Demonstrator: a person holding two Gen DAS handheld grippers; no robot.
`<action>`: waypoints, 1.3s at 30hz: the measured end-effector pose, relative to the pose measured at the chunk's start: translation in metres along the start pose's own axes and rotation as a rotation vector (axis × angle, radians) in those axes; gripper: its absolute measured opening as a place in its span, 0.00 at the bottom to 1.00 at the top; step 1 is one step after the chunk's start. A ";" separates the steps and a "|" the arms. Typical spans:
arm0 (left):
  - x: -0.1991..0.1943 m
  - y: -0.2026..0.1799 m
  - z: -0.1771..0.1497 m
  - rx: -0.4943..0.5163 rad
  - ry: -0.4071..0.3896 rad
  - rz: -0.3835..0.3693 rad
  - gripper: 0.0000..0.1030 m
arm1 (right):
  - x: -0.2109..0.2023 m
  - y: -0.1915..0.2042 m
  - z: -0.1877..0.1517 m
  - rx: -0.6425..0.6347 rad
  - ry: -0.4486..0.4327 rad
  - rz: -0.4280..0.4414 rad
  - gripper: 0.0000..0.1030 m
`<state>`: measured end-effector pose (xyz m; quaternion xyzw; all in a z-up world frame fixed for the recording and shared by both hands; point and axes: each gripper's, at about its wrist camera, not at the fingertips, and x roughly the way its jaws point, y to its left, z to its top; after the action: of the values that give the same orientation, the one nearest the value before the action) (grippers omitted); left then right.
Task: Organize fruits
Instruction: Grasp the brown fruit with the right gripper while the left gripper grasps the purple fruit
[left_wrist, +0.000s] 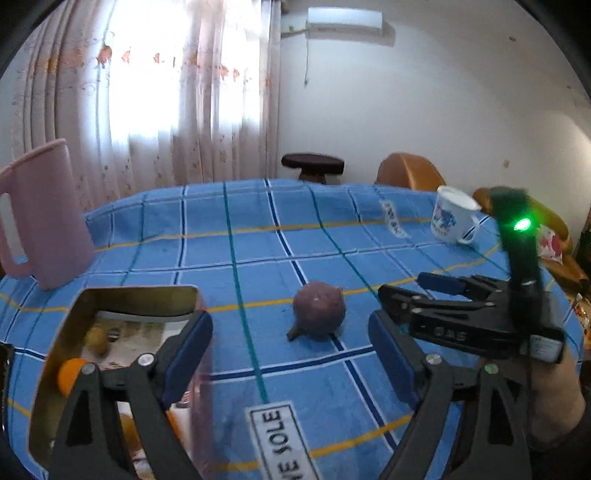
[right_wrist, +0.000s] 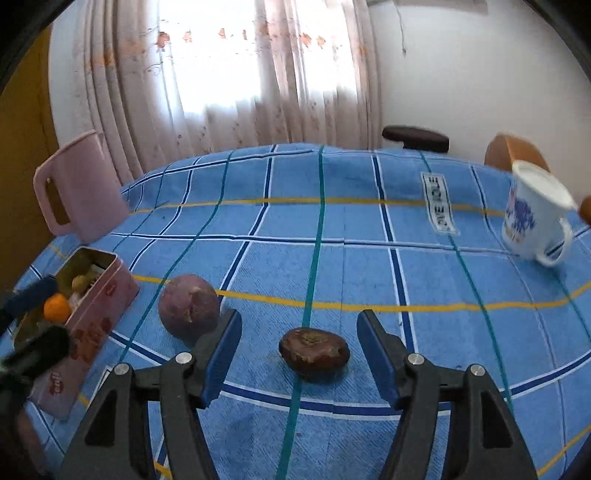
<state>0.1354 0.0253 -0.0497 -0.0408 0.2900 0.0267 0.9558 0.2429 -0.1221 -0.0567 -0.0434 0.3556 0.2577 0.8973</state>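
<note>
A round purple fruit (left_wrist: 319, 310) lies on the blue checked tablecloth (left_wrist: 258, 251); it also shows in the right wrist view (right_wrist: 188, 311). A dark brown fruit (right_wrist: 314, 353) lies just ahead of my open right gripper (right_wrist: 297, 360), between its fingers' line. An open pink tin (left_wrist: 122, 306) holds an orange fruit (left_wrist: 72, 376) and a yellowish fruit (left_wrist: 96, 341). My left gripper (left_wrist: 290, 363) is open and empty; its left finger (left_wrist: 188, 354) overlaps the tin's right side. The right gripper (left_wrist: 402, 293) shows right of the purple fruit. The tin shows at left in the right wrist view (right_wrist: 96, 317).
A pink pitcher (left_wrist: 44, 218) stands at the table's far left. A white mug (left_wrist: 452, 219) with a blue print stands at the far right. A dark stool (left_wrist: 312, 166) and an orange chair (left_wrist: 408, 171) stand beyond the table, before a curtained window.
</note>
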 end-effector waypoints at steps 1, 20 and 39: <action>0.006 -0.002 0.000 0.002 0.008 0.000 0.86 | 0.002 -0.001 0.001 0.003 0.010 -0.002 0.64; 0.057 -0.014 0.010 0.005 0.089 0.012 0.82 | 0.023 -0.020 -0.002 0.082 0.098 0.042 0.43; 0.089 -0.022 0.008 -0.032 0.202 -0.076 0.50 | -0.001 -0.030 -0.003 0.103 -0.016 0.025 0.43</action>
<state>0.2155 0.0071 -0.0911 -0.0695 0.3828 -0.0094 0.9212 0.2548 -0.1493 -0.0612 0.0091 0.3617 0.2505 0.8980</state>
